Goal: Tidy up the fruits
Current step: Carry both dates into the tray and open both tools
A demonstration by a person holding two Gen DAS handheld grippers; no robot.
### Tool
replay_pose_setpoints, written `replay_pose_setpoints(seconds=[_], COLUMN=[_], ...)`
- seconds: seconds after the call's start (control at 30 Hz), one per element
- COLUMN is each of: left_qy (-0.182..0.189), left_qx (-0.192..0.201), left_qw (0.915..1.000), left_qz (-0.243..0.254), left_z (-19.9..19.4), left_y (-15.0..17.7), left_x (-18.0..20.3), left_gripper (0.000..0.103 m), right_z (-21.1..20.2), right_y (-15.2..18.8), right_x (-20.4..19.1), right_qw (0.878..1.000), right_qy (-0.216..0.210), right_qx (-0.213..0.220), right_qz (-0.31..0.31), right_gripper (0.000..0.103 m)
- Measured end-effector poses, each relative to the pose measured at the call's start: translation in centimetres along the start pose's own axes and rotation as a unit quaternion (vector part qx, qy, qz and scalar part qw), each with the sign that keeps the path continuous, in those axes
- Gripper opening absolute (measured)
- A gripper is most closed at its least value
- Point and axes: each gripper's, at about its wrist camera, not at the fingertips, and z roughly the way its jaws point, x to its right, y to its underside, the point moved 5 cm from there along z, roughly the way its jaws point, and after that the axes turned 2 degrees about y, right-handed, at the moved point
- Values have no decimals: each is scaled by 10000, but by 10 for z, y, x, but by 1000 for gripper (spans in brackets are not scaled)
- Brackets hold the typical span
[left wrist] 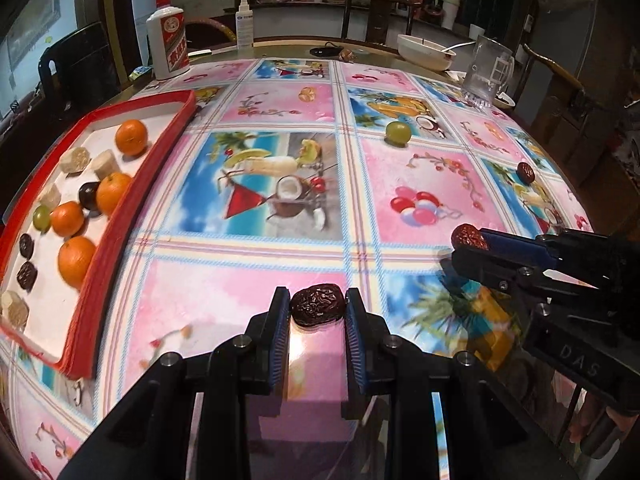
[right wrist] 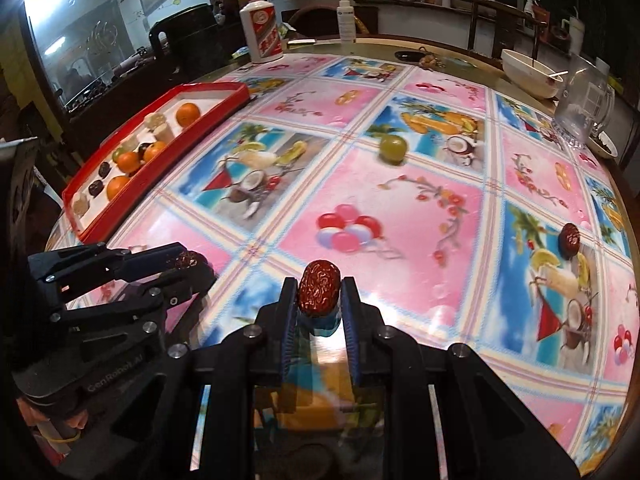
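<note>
We hold two pairs of tongs over a round tabletop [left wrist: 248, 276] with a glossy fruit-print cover. The left tongs [left wrist: 318, 312] pinch a dark wrinkled date [left wrist: 317, 306] by its two ends. The right tongs [right wrist: 319, 300] pinch a redder date [right wrist: 319, 289] across its sides, upright between the pads.

Both dates look light, leathery and slightly yielding, so we judge a gentle squeeze across the middle enough; the wrinkled skin should grip the ribbed pads well.

A red tray [left wrist: 160, 152] sits at the far left, its low rim raised above the cover. Inside lie oranges [left wrist: 131, 137], more dates, a green grape and pale chunks (we cannot tell what they are). Its near end looks least crowded.

Still loose on the cover are a green fruit [right wrist: 393, 148] near the middle and a third date [right wrist: 569, 239] to the right, well apart. The stretch between tongs and tray is open. A bottle [left wrist: 168, 40], bowl [left wrist: 426, 53] and glass mug [left wrist: 486, 74] stand along the far edge, clear of that path.
</note>
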Motion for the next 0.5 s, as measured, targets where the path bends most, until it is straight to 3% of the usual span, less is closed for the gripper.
replay_pose_setpoints(seconds=[0.5], left_qy=[-1], left_qx=[284], left_qw=[9994], left_qz=[-175], left_z=[-37], left_y=[0], left_x=[-44], left_gripper=[27], right_z=[4], right_y=[-25], right_x=[-72], right_qw=[9992], right_qy=[-153], right_qx=[38], right_qz=[-366], right_gripper=[24])
